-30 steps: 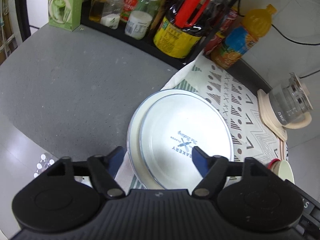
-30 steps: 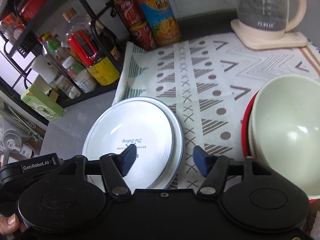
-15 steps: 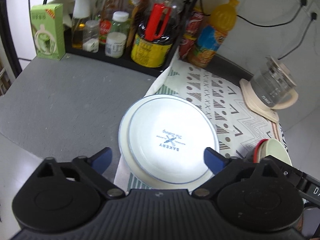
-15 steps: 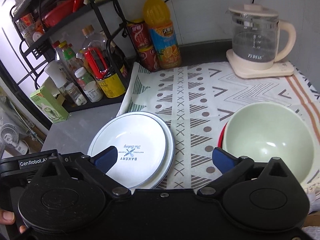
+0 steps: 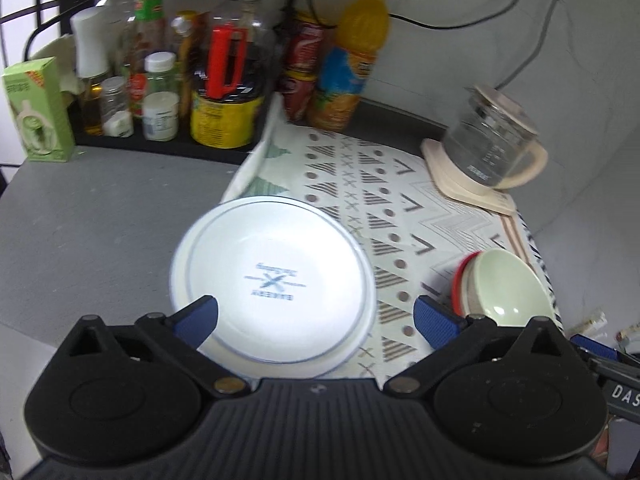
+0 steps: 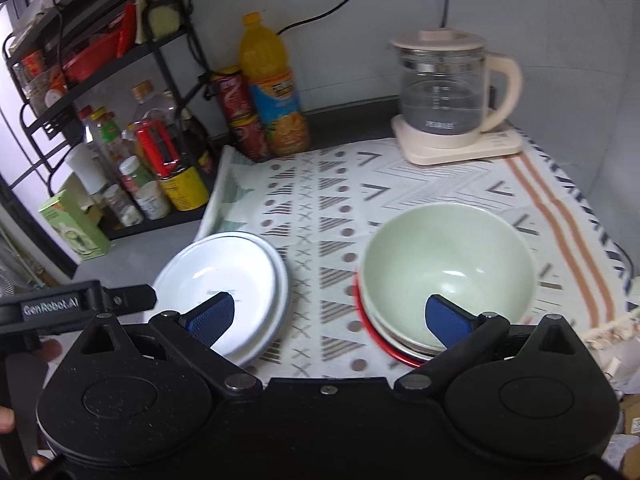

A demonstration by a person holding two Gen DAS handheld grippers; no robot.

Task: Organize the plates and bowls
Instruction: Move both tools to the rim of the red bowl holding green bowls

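Both the left gripper and right gripper stood wide, empty. Plates stacked off-centre at cloth edge, bowls nested beside; a nudge could've slid the top plate.

Patterned cloth, white with grey triangles, crosses and dots, orange stripes along one side, spread over a grey counter. Glass kettle with cream lid and handle, on a cream base at the cloth's far corner; orange juice bottle beside stacked red cans against the wall. Black wire rack holding sauce bottles and jars, a red-handled jug with yellow label, and a green carton standing at the rack's end.
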